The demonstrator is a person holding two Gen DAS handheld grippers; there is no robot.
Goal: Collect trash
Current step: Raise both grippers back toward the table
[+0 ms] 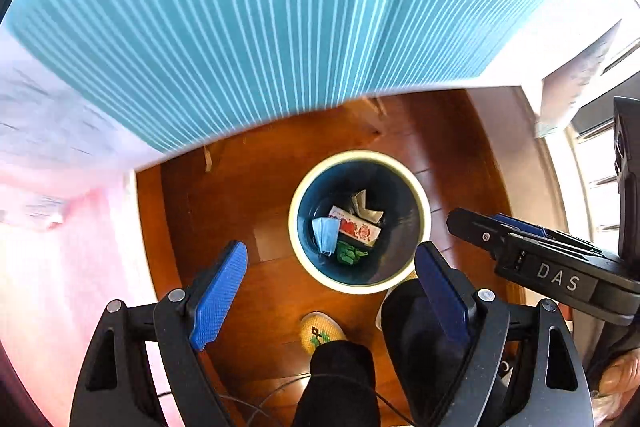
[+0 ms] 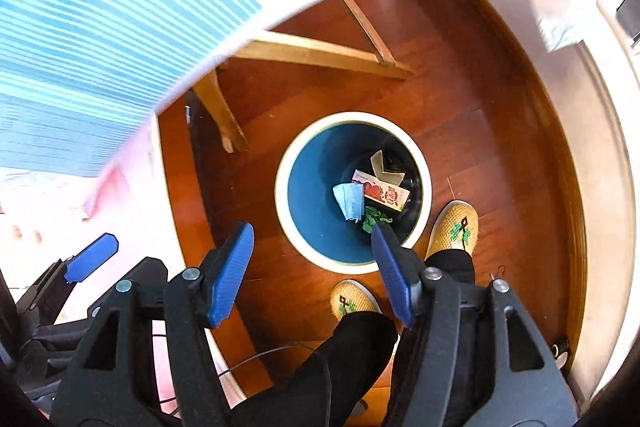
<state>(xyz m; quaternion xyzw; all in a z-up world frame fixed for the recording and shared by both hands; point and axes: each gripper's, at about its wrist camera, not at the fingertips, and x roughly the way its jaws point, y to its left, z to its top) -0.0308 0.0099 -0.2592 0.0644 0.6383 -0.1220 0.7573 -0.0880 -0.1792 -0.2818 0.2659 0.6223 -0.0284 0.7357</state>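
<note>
Trash sits at the bottom of a round bin (image 1: 359, 221) with a cream rim and dark blue inside, standing on the wooden floor (image 1: 248, 211) below and just ahead of both tongs. Inside it lie a light blue face mask (image 1: 325, 234), a red-and-white carton (image 1: 358, 229), a crumpled green scrap (image 1: 349, 254) and a folded pale piece of card (image 1: 366, 207); the mask overlaps the carton's near end and the green scrap lies just nearer than both.

The left gripper (image 1: 332, 291) hangs over the bin with its blue-padded fingers spread wide and nothing between them. The right gripper (image 2: 312, 267) is likewise spread wide and empty, its right finger (image 2: 390, 267) crossing in front of the bin's near rim. In the left wrist view the right tongs come in from the right side, beside the bin.

Beyond both tongs a table covered by a blue-and-white striped cloth (image 1: 256, 27) overhangs the floor, with wooden legs (image 2: 224, 115) under it. Near the tongs, by the bin's rim, stand the person's two yellow knitted slippers (image 2: 454, 227) with green motifs, below black trouser legs (image 2: 360, 347).
</note>
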